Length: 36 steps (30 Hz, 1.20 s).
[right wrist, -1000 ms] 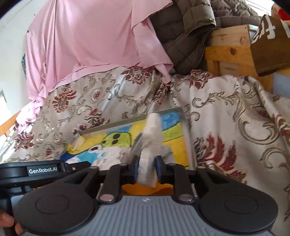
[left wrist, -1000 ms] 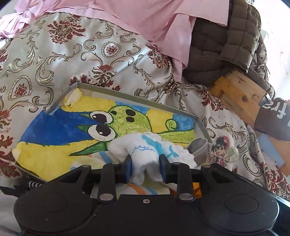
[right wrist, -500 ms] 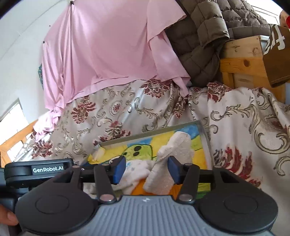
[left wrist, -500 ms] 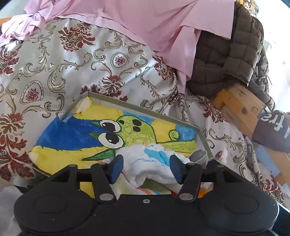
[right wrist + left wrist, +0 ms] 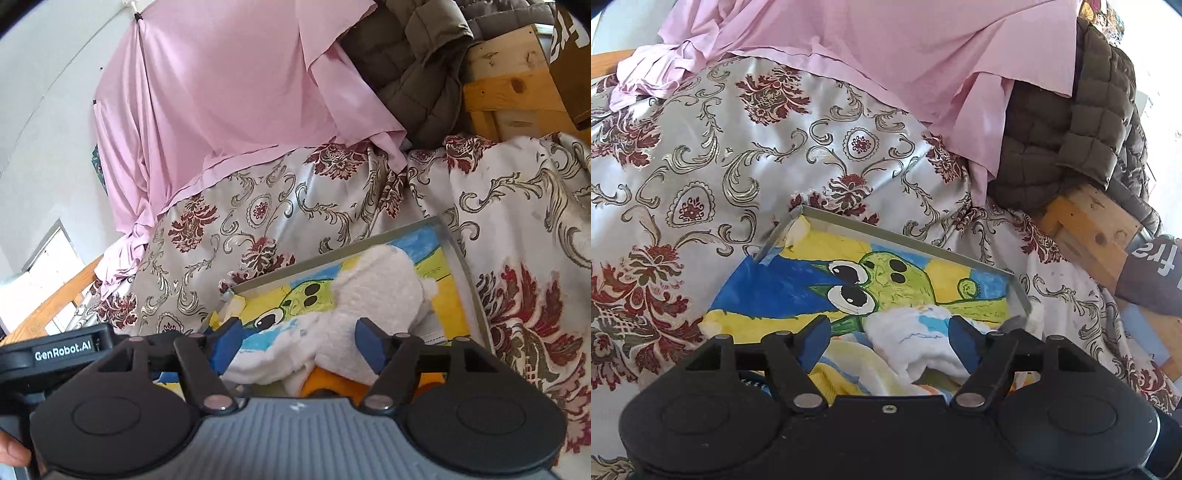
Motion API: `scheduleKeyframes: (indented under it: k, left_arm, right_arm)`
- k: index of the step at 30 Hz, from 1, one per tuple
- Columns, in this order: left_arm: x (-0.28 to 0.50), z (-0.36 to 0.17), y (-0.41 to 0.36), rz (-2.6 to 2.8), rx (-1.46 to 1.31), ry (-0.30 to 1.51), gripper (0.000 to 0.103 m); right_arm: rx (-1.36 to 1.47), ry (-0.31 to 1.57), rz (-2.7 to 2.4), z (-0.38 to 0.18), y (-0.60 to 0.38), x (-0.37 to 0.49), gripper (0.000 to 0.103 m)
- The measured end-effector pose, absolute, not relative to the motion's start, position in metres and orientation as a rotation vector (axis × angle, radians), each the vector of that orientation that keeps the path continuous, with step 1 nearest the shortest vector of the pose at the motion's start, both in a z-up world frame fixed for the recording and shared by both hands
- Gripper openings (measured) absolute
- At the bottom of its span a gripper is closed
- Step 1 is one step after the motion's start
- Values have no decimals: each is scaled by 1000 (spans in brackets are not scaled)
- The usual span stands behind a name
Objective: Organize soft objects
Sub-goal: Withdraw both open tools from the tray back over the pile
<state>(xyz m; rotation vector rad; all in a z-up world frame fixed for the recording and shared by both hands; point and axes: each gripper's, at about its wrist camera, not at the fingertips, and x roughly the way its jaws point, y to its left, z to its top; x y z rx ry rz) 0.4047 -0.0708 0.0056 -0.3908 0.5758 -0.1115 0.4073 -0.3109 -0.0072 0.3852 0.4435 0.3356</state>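
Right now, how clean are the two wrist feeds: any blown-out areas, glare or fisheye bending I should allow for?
Left wrist view: the upper right corner is blown out to white beside the quilted jacket, the satin bedspread shows sheen, and the tray is sharp. Right wrist view: the window at lower left is overexposed, the edges bend strongly, and the white plush is in focus.

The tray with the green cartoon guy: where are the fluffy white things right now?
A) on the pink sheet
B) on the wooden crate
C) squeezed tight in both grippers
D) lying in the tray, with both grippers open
D: the white plush and the white cloth lie in the tray, and the left gripper and right gripper have their fingers spread wide.
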Motion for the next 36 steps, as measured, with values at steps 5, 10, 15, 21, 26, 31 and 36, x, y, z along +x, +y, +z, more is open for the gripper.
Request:
scheduleKeyframes:
  k: [5,10,15,21,26,31,36]
  left_arm:
    - [389,19,-71,-112,-381,543,83]
    - [364,37,-72,-116,-360,508,89]
    - [330,54,-69,-124,-334,467,94]
    - [286,69,-60,-144,-307,417,100]
    - [250,74,-50,-130,-290,401,102]
    - [215,68,-39,-107,-281,395,102]
    - [186,60,-28,-94,-251,414,102]
  right_arm:
    - [366,427,299,8,-313,394,86]
    - [377,426,274,22,-316,375,89]
    - [368,376,251,43,-317,339,96]
    - [315,323,228,65,-312,291,101]
    - [276,298,202,74,-302,250,103]
    - [224,291,154,79,-288,211,103]
    - [200,276,154,80,-273,180,103]
